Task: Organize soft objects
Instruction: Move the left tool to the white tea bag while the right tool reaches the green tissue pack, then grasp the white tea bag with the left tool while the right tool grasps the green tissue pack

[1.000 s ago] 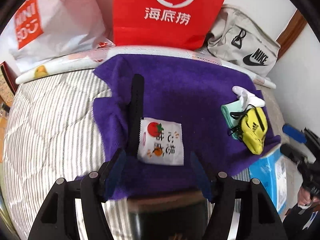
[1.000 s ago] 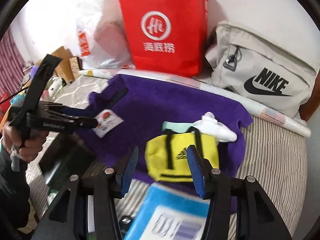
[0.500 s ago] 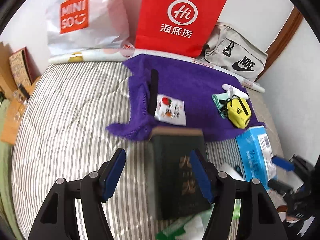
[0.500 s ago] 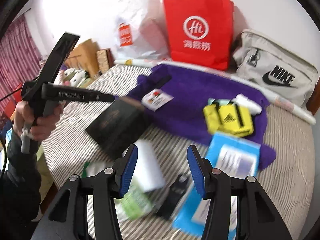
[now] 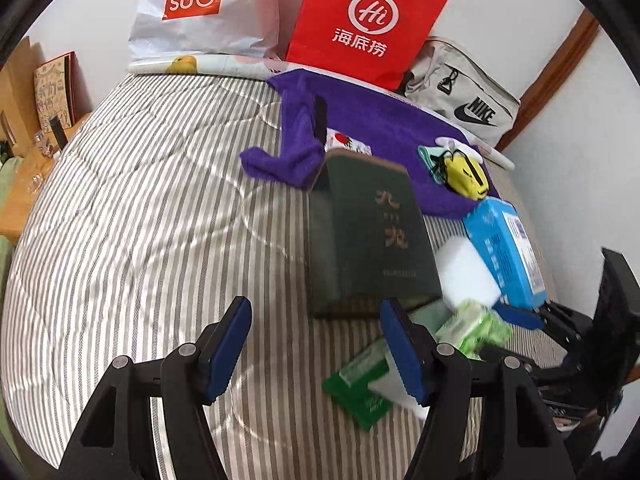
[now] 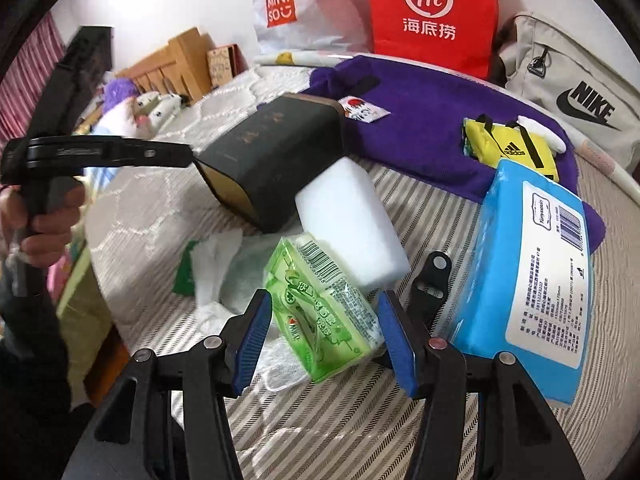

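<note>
Leaning against the wall in the left wrist view stand a white MINISO plastic bag [image 5: 192, 12] and a red paper Hi bag [image 5: 366, 20]; the left gripper [image 5: 316, 350] hangs released over the striped bedcover [image 5: 132, 216]. In the right wrist view, the crinkly green tissue pack [image 6: 320, 308], barcode up, lies lengthwise between the right gripper's [image 6: 324, 338] spread fingers, untouched, beside a blue Yuyuesen tissue pack [image 6: 532, 280].

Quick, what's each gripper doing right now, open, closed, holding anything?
Left gripper: open, holding nothing.
Right gripper: open, jaws either side of the green tissue pack, not clamped.
</note>
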A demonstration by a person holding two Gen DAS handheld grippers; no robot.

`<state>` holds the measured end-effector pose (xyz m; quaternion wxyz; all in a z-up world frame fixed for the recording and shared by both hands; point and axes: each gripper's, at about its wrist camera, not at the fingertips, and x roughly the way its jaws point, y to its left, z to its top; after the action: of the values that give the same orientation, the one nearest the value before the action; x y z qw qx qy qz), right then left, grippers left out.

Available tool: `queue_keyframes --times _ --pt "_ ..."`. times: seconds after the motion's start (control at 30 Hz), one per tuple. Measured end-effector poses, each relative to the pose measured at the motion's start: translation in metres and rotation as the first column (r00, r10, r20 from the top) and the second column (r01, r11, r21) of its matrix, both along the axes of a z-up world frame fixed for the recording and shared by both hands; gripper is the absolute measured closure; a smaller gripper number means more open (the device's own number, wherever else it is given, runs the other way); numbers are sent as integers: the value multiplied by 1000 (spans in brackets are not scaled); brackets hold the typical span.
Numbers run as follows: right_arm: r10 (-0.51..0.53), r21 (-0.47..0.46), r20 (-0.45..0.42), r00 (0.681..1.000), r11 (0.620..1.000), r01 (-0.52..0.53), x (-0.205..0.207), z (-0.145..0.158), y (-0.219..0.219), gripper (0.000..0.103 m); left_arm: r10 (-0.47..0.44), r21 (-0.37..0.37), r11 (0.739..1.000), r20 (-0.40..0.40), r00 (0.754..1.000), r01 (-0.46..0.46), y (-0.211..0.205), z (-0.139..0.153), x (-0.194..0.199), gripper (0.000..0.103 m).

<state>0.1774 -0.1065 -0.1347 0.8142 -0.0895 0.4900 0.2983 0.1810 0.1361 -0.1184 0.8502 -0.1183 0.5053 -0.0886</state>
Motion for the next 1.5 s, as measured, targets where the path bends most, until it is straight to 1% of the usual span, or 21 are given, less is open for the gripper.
queue_keyframes --times 0.13,0.17,0.23,0.3,0.4,0.5,0.53,0.7,0.77,0.8,0.83,0.9,1.0,1.1,1.17,1.23,1.27,1.33,1.4,1.43,1.5 --pt "4 -45 -2 1000 999 -4 -4 -11 8 50 -22 7 1000 -3 1000 22 -7 -8 -12 38" --pt "12 -47 5 1000 999 -12 -6 -11 9 52 -29 9 1000 -4 1000 29 -9 -9 -14 38" --pt "24 -44 16 1000 999 -23 -12 -7 8 67 -41 16 999 -5 999 41 -14 -11 -20 38" --pt "27 -24 11 1000 999 -27 -18 -5 5 70 -48 23 999 -8 999 48 -19 -13 -24 38" --pt "54 -8 -3 999 999 -54 -27 -5 6 71 -61 29 998 -8 998 61 -26 -15 -32 38" --pt "53 0 -16 998 999 -53 -29 -12 10 70 -66 25 997 -8 998 67 -29 -15 -38 38" --pt "50 3 -23 999 999 -50 -28 -14 11 67 -73 23 997 -5 997 73 -31 -15 -42 38" --pt "33 84 -52 998 996 -28 -22 -21 4 66 -99 -3 995 -8 995 99 -41 -17 -53 38" --pt "23 110 -54 998 994 -17 -21 -23 2 69 -112 -12 994 -15 994 112 -48 -21 -55 38" --pt "22 120 -43 999 993 -17 -22 -22 1 75 -119 -12 993 -19 993 119 -51 -22 -57 38" --pt "23 122 -26 999 992 -20 -24 -21 0 79 -124 -8 992 -22 992 124 -55 -24 -58 38" --pt "12 146 -1 1000 989 -12 -30 -15 -6 84 -127 -2 992 -22 992 127 -62 -30 -59 38" --pt "-16 177 16 1000 984 13 -36 -6 -18 85 -126 35 991 -14 992 126 -71 -37 -58 39" --pt "-47 194 38 998 980 39 -46 3 -32 85 -97 96 991 -1 995 97 -79 -45 -58 41" --pt "-69 196 56 996 979 57 -53 9 -44 85 -93 113 989 17 995 91 -80 -44 -59 45" --pt "-99 192 74 992 978 84 -59 15 -56 85 -95 136 987 33 995 90 -83 -43 -59 59" --pt "-113 190 81 990 977 96 -63 16 -63 85 -93 145 986 42 995 86 -84 -42 -59 62" --pt "-148 184 89 985 974 130 -71 18 -78 85 -91 154 985 50 995 82 -83 -40 -59 81" --pt "-181 176 86 980 971 164 -76 14 -94 85 -73 149 987 47 996 65 -78 -40 -60 86" --pt "-198 170 84 977 969 182 -78 12 -100 85 -67 133 989 47 997 60 -74 -39 -61 90" --pt "-244 151 70 967 961 231 -80 5 -113 85 -58 120 991 51 997 52 -70 -38 -64 91"
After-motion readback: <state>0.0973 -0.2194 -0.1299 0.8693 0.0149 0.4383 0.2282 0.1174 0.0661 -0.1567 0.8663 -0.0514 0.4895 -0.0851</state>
